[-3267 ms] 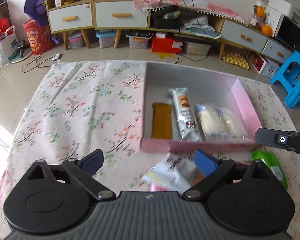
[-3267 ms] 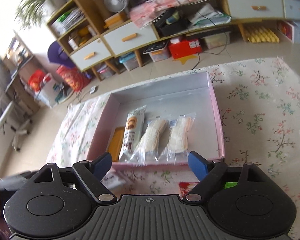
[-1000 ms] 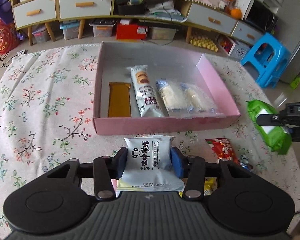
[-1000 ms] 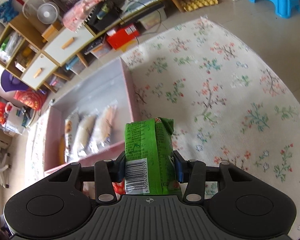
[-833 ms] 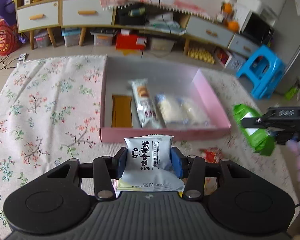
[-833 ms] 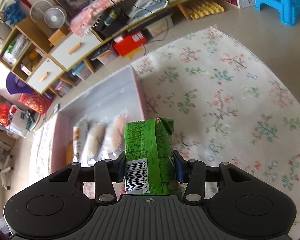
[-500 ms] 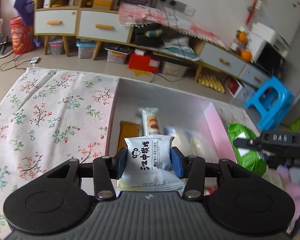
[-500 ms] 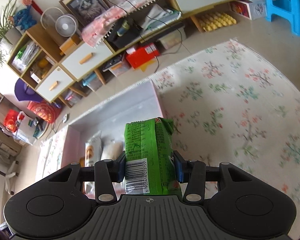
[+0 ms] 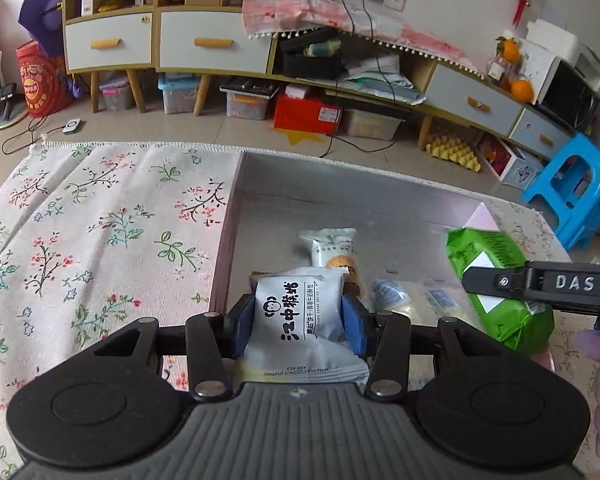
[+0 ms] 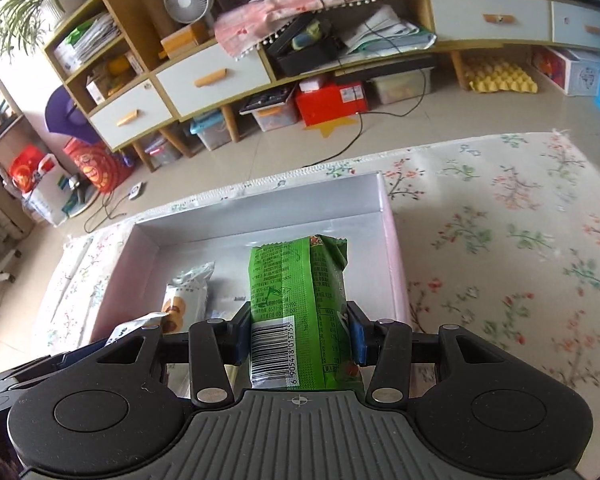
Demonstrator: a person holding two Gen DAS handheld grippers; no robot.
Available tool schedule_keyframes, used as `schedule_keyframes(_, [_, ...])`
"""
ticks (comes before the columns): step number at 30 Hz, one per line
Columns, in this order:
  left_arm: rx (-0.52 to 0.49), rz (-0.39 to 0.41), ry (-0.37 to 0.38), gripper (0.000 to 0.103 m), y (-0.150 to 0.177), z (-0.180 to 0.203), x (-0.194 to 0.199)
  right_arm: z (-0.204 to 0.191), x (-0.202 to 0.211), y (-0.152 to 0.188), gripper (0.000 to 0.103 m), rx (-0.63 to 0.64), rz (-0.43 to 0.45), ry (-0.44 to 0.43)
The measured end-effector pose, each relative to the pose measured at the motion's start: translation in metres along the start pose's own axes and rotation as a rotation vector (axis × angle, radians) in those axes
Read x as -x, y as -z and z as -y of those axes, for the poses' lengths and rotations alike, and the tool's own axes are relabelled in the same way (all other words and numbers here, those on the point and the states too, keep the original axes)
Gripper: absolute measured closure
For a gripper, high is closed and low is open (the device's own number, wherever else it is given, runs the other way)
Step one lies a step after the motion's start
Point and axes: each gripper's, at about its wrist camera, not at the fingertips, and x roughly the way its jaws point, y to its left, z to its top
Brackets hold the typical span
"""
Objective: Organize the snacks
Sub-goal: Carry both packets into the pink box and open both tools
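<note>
My left gripper (image 9: 298, 326) is shut on a white snack packet (image 9: 300, 320) with black lettering, held over the near left part of the pink box (image 9: 224, 236). In the right wrist view my right gripper (image 10: 299, 334) is shut on a green snack packet (image 10: 300, 300), held above the box's (image 10: 394, 248) right half. The green packet (image 9: 496, 276) and the right gripper's fingers (image 9: 500, 280) also show at the right of the left wrist view. A long biscuit packet (image 9: 334, 250) and clear-wrapped cakes (image 9: 392, 294) lie on the box floor.
The box sits on a floral tablecloth (image 9: 100, 220). The left gripper's fingers (image 10: 60, 360) reach in at the lower left of the right wrist view. A blue stool (image 9: 572, 188) and low cabinets (image 9: 212, 44) stand beyond the table.
Both grippers have carried their packets from in front of the box to above its inside. The right gripper has come in from the right, close beside the left one.
</note>
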Motion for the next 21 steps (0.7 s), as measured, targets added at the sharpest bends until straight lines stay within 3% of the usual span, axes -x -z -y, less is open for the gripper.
schedule_keyframes(6, [-0.024,0.032,-0.011,0.06,-0.002,0.002,0.002,-0.002,-0.01,0.0,0.058,0.044,0.018,0.027])
schedule_keyframes(15, [0.002,0.041,0.011,0.058,-0.004,0.004,-0.001,0.002,-0.012,-0.003,0.055,0.007,0.028,0.003])
schedule_keyframes(18, [0.017,0.011,-0.002,0.046,-0.004,0.002,0.0,0.003,-0.008,-0.005,0.055,-0.006,0.031,-0.007])
schedule_keyframes(21, [0.009,-0.005,0.012,0.035,-0.002,0.003,0.009,0.006,0.002,-0.007,0.039,-0.039,0.03,-0.037])
